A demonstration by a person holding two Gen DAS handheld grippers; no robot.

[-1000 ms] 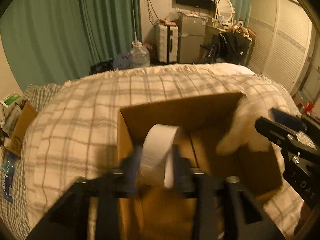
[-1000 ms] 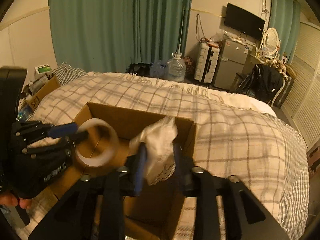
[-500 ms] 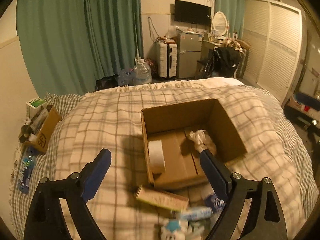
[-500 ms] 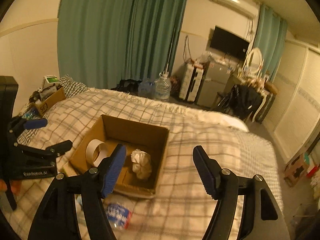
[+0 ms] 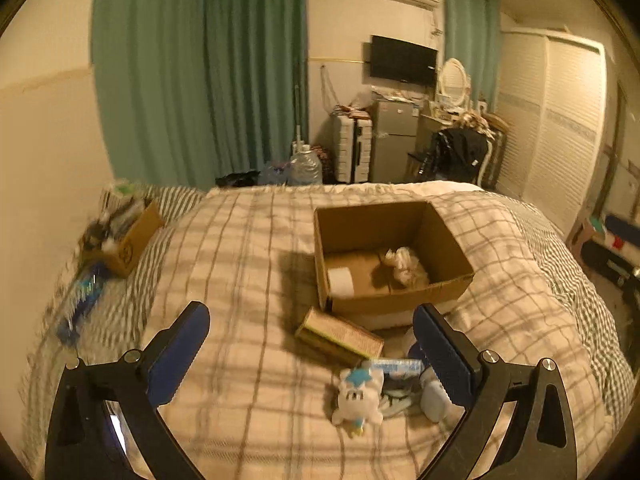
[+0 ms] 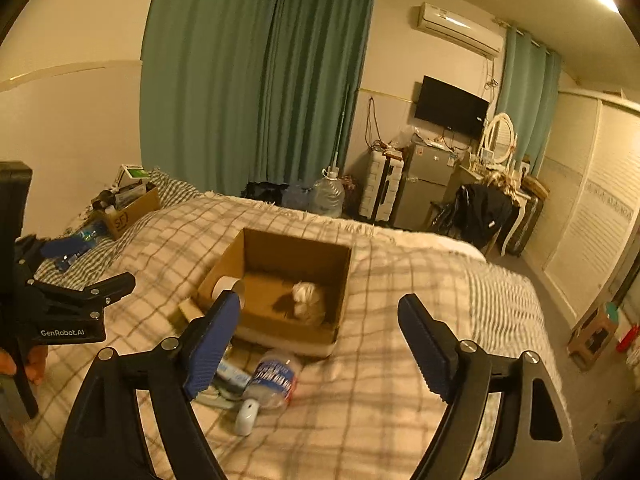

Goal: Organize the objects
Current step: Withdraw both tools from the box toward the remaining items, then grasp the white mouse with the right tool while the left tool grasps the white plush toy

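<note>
Cardboard box (image 6: 224,264), "GenRobot.AI" on left gripper (image 6: 64,332)

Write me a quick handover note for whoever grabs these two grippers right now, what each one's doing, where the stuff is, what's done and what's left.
Left gripper: open, empty, above the bed.
Right gripper: open, empty.
Cardboard box sits on the plaid blanket.
Done: tape roll and crumpled white cloth lie in the box.
Left, all on the blanket in front of the box: flat green box, plush toy, plastic bottle, small white item, tube.
</note>
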